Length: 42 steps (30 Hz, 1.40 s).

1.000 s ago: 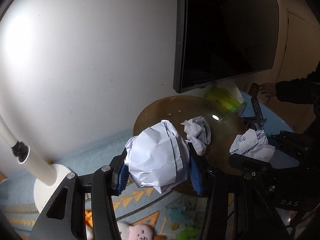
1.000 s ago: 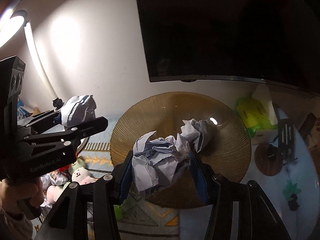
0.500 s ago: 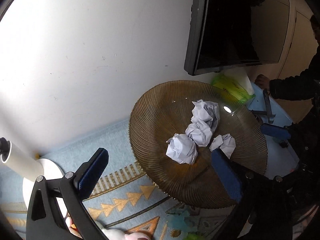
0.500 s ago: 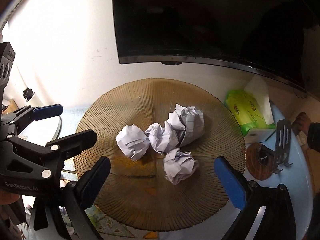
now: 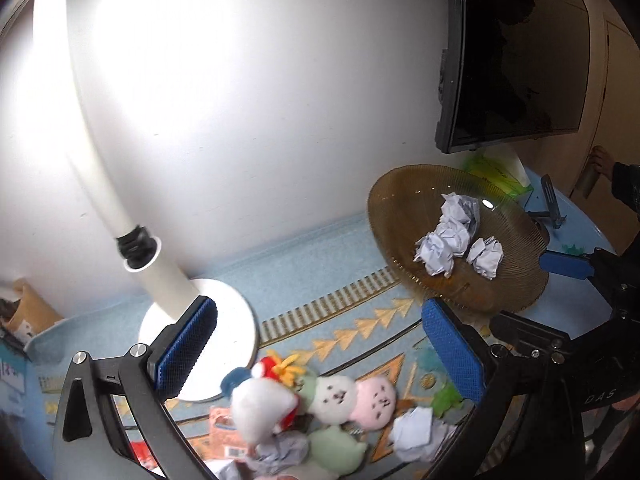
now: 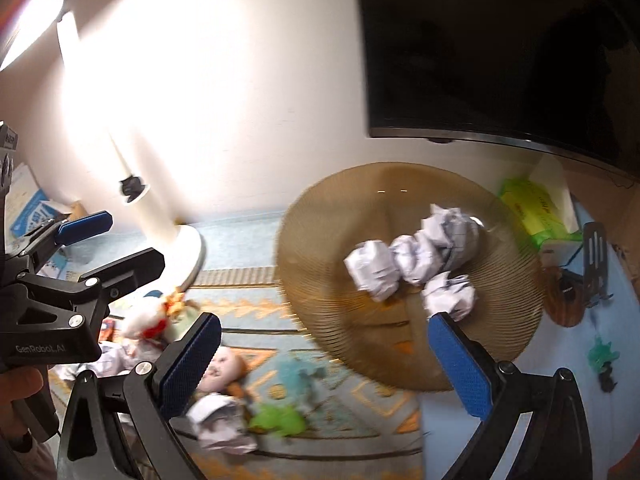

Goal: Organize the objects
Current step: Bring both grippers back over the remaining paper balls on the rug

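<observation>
Left tongs hang spread wide w/ nothing between the blue pads; right tongs likewise gaping and empty. Nearest, under the left tongs: a heap of small plush toys on the patterned bench cloth, w/ loose crumpled paper balls mixed in at the front edge. Right wrist view shows another loose ball beside a green scrap and a doll-like head, though that view is motion-blurred, so details are unsure. Mid-distance: the white lamp base w/ its stalk rising left. Beyond: the amber ribbed plate carrying four paper balls, three touching in a cluster, one just beside. Behind the plate, a green tissue pack, then wall and dark screen. Handling, as a guess: balls are v. light, soft, crushable, not fragile; they'll spring a bit and could pop out if pinched at an edge flap, so close across the fattest middle, gentle squeeze. The plushes are soft too, and they crowd the loose balls, so a stray ear could get caught. Plate looks like glass, so don't knock the rim. Writing: "GenRobot.AI" on the left tool body in the right view; "DAS" on the right tool in the left view. Tissue-pack print is too small to read.
</observation>
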Each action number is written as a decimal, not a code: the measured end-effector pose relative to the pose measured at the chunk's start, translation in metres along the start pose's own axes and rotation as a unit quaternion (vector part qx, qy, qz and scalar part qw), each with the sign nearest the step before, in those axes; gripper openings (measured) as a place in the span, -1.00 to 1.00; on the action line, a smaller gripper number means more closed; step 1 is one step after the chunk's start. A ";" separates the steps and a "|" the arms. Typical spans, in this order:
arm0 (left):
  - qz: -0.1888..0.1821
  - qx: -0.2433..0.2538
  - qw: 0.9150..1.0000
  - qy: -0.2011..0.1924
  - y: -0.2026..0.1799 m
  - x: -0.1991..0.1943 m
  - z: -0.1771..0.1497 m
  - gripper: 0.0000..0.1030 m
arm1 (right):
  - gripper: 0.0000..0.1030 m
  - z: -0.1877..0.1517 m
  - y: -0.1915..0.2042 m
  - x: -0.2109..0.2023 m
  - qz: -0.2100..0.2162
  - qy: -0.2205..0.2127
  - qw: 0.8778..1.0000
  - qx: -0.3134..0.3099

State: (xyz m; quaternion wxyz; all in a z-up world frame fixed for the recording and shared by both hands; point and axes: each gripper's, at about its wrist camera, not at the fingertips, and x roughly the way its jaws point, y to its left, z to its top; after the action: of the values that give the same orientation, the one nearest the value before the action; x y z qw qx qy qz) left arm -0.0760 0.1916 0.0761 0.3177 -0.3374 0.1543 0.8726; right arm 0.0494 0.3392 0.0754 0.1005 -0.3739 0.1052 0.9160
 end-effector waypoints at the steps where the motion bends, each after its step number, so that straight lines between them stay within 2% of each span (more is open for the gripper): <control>1: 0.012 0.000 1.000 -0.003 0.008 -0.008 -0.006 0.99 | 1.00 -0.002 0.010 -0.003 0.005 -0.004 1.000 -0.005; 10: 0.068 -0.046 0.996 -0.022 0.096 -0.079 -0.072 0.99 | 1.00 -0.036 0.096 -0.018 0.063 -0.021 0.997 -0.044; 18: 0.095 -0.091 0.991 -0.018 0.145 -0.114 -0.151 0.99 | 1.00 -0.088 0.145 -0.028 0.111 -0.019 0.991 -0.072; 22: 0.093 -0.111 0.989 0.006 0.160 -0.107 -0.190 0.99 | 1.00 -0.117 0.169 -0.016 0.123 0.003 0.987 -0.099; 28: 0.080 -0.118 0.988 0.057 0.166 -0.073 -0.235 0.99 | 1.00 -0.146 0.193 0.010 0.099 0.041 0.986 -0.131; 33: 0.079 -0.122 0.986 0.077 0.170 -0.054 -0.247 0.99 | 1.00 -0.155 0.196 0.026 0.092 0.064 0.985 -0.129; 42: 0.065 -0.138 0.985 0.085 0.178 -0.041 -0.251 0.99 | 1.00 -0.151 0.205 0.037 0.087 0.080 0.985 -0.129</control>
State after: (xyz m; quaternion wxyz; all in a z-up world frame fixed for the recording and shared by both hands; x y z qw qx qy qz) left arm -0.0471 -0.0820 -0.0680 0.1962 -0.4401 0.0811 0.8725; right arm 0.0702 0.1064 -0.0324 -0.0374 -0.4453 0.0262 0.8942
